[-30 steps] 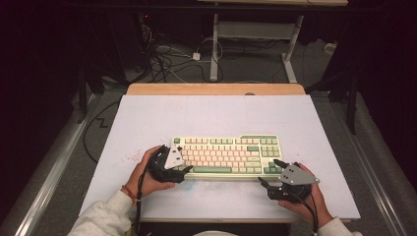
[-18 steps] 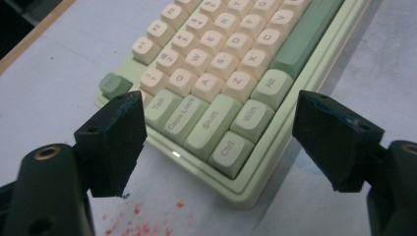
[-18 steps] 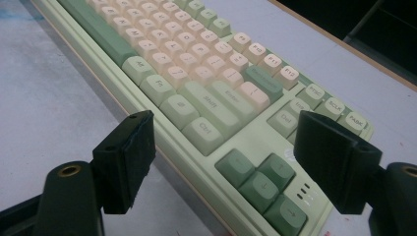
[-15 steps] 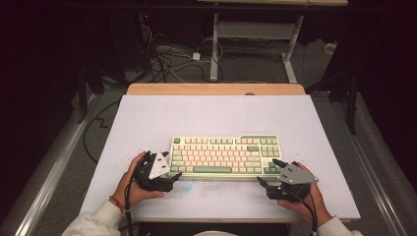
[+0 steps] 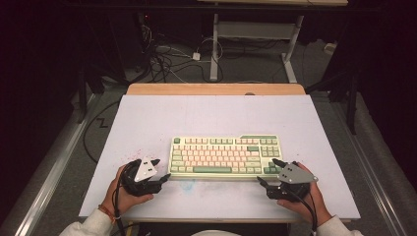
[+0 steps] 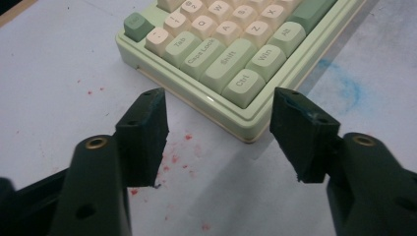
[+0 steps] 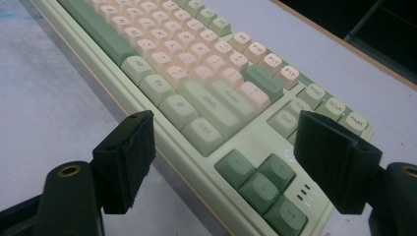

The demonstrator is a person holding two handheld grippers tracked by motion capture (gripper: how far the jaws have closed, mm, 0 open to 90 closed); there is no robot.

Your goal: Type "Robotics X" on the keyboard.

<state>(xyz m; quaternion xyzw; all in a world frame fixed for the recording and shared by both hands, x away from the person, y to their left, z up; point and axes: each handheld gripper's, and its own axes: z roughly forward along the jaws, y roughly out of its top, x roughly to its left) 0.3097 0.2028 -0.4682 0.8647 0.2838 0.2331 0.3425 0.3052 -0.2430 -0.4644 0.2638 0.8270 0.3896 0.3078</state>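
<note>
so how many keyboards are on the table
1. The keyboard lies flat near the table's front edge, between the left gripper and the right gripper.

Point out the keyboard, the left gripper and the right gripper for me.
keyboard point(image 5: 223, 156): high view, on the middle of its key field.
left gripper point(image 5: 162, 169): high view, midway between its two black fingertips.
right gripper point(image 5: 269, 172): high view, midway between its fingertips, at the keyboard's near right corner.
</note>
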